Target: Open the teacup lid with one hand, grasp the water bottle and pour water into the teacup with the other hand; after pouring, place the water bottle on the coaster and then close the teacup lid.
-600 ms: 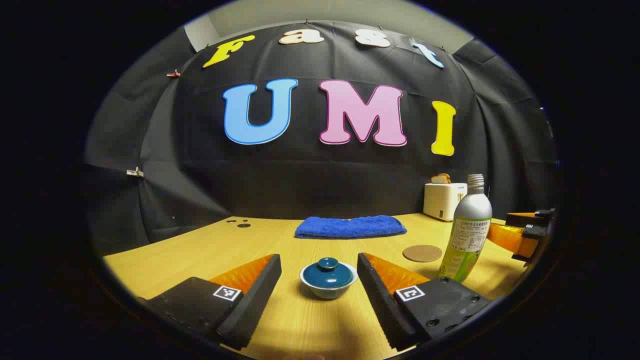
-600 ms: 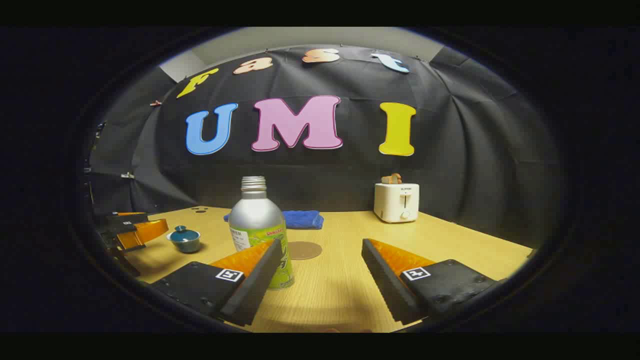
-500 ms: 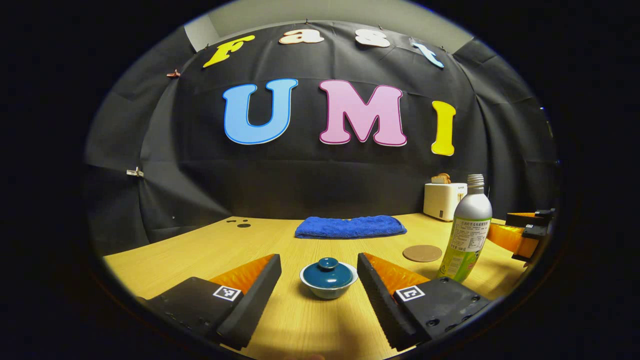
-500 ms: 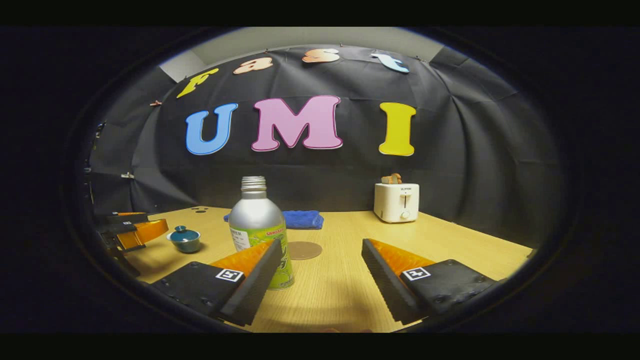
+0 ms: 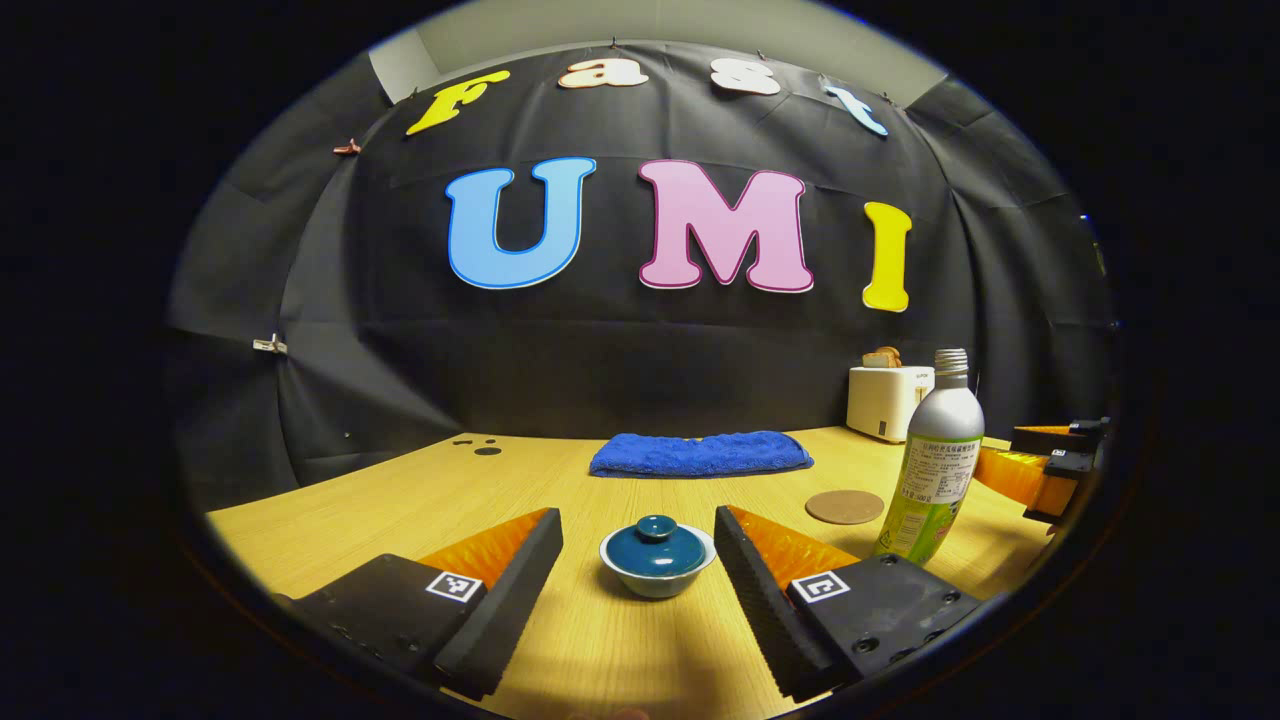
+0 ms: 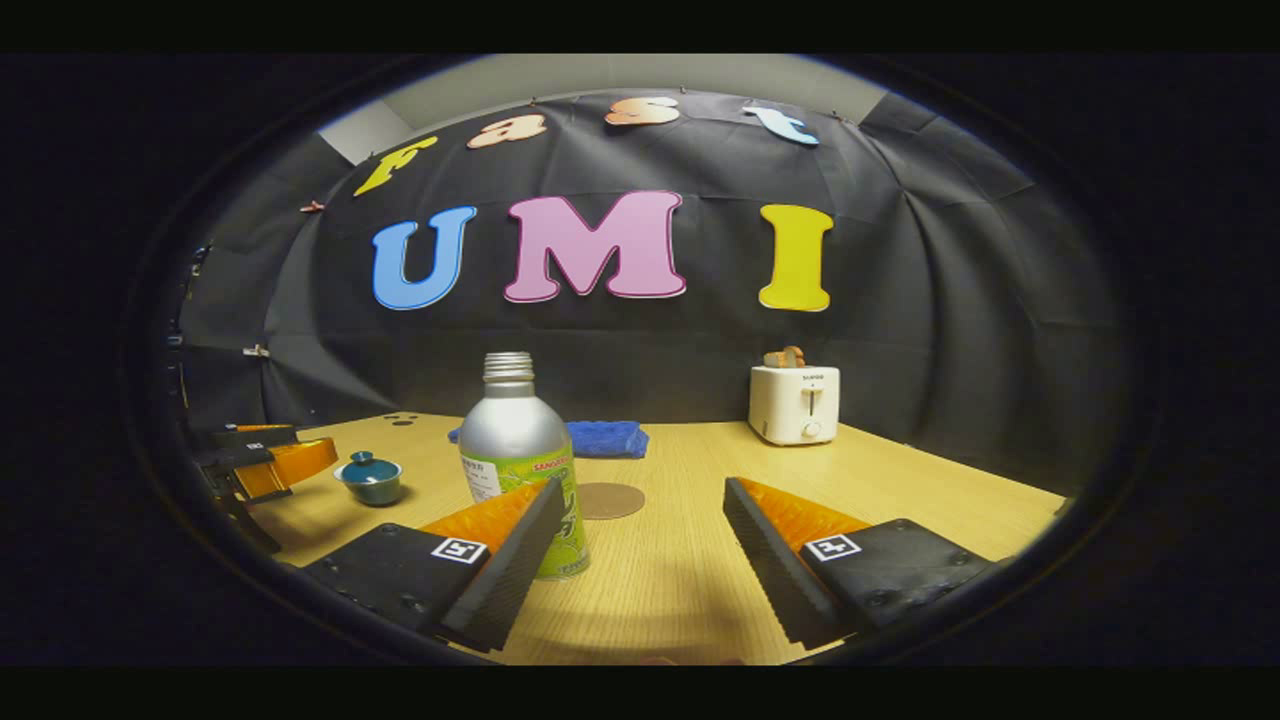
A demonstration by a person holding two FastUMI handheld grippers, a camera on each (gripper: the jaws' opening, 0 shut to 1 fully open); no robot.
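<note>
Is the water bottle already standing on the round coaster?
No, the water bottle stands on the bare table, with the coaster lying apart just behind it.

Lidded teal teacup (image 5: 657,560), upright silver-green water bottle (image 5: 934,468), round coaster (image 5: 845,506) between, on table.

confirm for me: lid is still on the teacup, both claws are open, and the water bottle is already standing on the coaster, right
Not quite. The water bottle stands on the bare table, beside the coaster, not on it; the right gripper view shows this. The rest holds: the lid sits on the teacup, and the left claw and right claw are open.
</note>
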